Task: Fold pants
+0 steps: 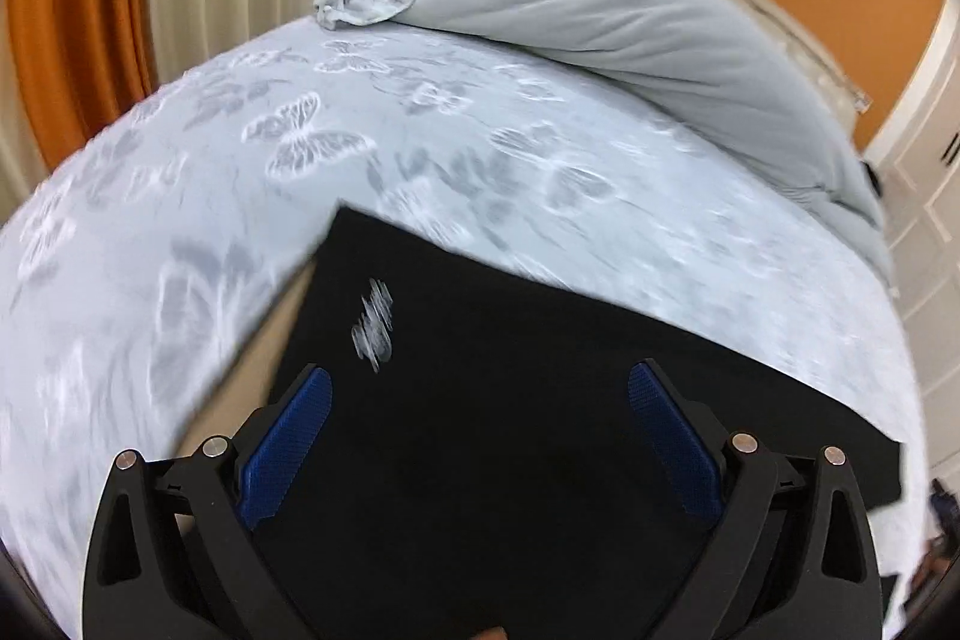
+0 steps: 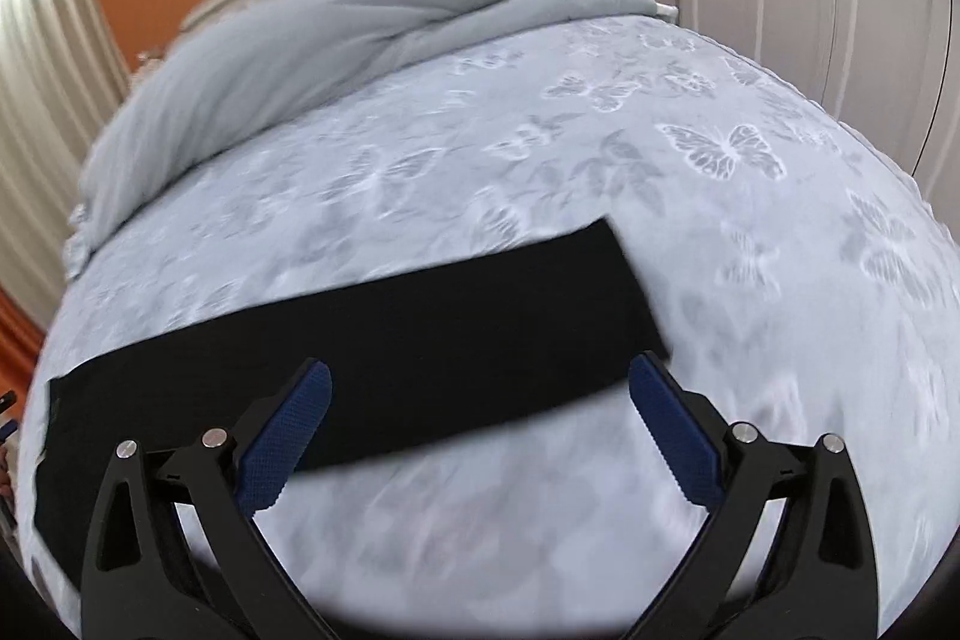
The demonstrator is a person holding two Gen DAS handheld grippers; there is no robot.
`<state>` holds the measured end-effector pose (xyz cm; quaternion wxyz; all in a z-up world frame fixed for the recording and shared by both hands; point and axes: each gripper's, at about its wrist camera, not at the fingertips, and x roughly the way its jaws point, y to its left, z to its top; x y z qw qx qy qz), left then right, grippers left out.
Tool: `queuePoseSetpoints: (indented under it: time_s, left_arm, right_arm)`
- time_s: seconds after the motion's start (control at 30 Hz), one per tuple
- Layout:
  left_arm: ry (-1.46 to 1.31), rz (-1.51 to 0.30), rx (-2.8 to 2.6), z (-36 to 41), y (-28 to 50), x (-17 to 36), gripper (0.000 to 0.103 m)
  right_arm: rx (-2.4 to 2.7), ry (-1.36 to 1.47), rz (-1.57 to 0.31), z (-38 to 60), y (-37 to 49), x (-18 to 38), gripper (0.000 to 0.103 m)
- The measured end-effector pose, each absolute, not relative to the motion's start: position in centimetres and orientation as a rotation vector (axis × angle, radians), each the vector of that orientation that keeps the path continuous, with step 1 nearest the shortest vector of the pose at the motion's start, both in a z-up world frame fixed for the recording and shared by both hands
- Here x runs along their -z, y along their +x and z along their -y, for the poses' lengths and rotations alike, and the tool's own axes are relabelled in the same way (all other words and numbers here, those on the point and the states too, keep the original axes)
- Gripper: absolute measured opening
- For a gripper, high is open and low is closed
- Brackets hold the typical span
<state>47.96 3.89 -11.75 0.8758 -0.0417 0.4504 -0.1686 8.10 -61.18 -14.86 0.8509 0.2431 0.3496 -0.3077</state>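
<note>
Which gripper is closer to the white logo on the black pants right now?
Left. The left gripper hangs open directly over the black pants, the white logo just beyond its fingertips. The right gripper, also open, is at the other end; no logo shows there.

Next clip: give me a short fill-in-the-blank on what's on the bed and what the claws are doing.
1. The pants are ____ in colour.
2. The bedspread is printed with ____.
3. The left claw and the right claw are both ____.
4. The duvet is heaped near the ____.

Missing words: black; butterflies; open; headboard
</note>
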Motion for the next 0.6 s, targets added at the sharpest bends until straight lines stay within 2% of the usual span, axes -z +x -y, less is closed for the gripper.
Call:
queuePoseSetpoints:
  time_s: [0.13, 0.27, 0.37, 0.4, 0.43, 0.47, 0.5, 0.53, 0.57, 0.6]
  left_arm:
    - [0.026, -0.986, 0.383, -2.0, 52.5, 14.6, 0.097]
    - [-0.067, -1.131, 0.445, -1.4, 55.9, 18.2, 0.097]
    - [-0.145, -1.104, 0.413, -1.6, 56.9, 19.2, 0.097]
    - [-0.157, -1.098, 0.408, -1.6, 57.0, 19.1, 0.097]
    - [-0.161, -1.090, 0.405, -1.5, 57.1, 19.1, 0.097]
    - [-0.154, -1.072, 0.406, -1.3, 57.2, 18.8, 0.090]
    - [-0.137, -1.045, 0.408, -1.0, 57.1, 18.6, 0.059]
    - [-0.113, -1.033, 0.396, -0.9, 57.3, 18.5, 0.041]
    - [-0.088, -1.041, 0.334, -1.1, 57.4, 18.5, 0.015]
    - [-0.093, -1.048, 0.314, -1.5, 57.4, 18.6, 0.006]
  right_arm:
    - [0.700, 0.474, -0.789, 65.6, 10.7, 17.2, 0.097]
    - [0.726, 0.479, -0.833, 68.3, 12.2, 19.6, 0.098]
    - [0.731, 0.518, -0.858, 69.8, 13.1, 21.3, 0.097]
    - [0.717, 0.535, -0.857, 70.0, 13.4, 22.0, 0.096]
    - [0.709, 0.535, -0.853, 69.6, 13.6, 22.2, 0.075]
    - [0.704, 0.516, -0.854, 69.1, 13.9, 22.3, 0.037]
    - [0.683, 0.506, -0.877, 68.8, 14.2, 22.7, 0.025]
    - [0.675, 0.513, -0.871, 68.5, 14.2, 22.7, 0.010]
    - [0.670, 0.513, -0.854, 68.2, 14.0, 22.3, 0.006]
    - [0.664, 0.508, -0.839, 67.8, 13.8, 21.9, 0.006]
